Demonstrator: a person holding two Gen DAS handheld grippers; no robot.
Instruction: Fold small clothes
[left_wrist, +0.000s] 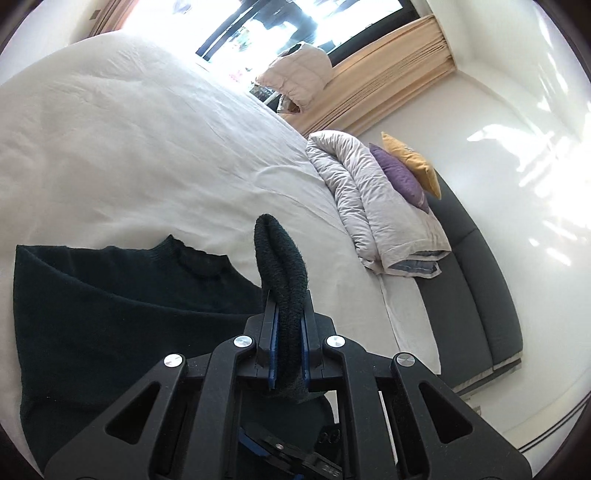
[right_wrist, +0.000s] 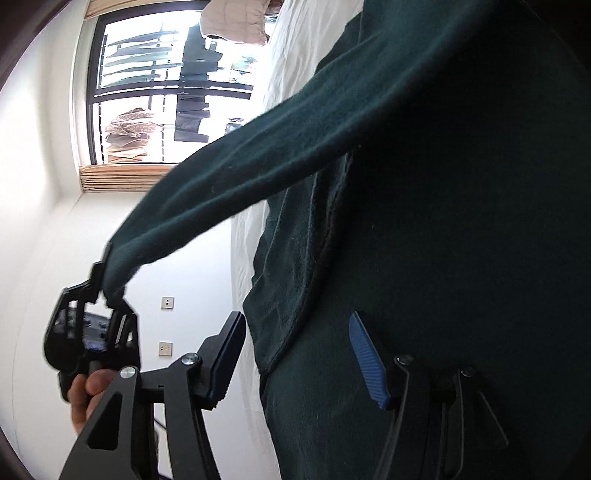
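A dark green sweater lies flat on the white bed, collar toward the far side. My left gripper is shut on the sweater's sleeve cuff, which sticks up past the fingertips. In the right wrist view the left gripper, held by a hand, pulls the sleeve taut and off the bed. My right gripper stands open at the sweater's body. The sweater's side edge lies between its jaws, and the left finger is clear of the fabric.
A folded pale duvet with a purple cushion and a yellow cushion sits at the bed's right edge, beside a grey bench. A window with a beige curtain is beyond.
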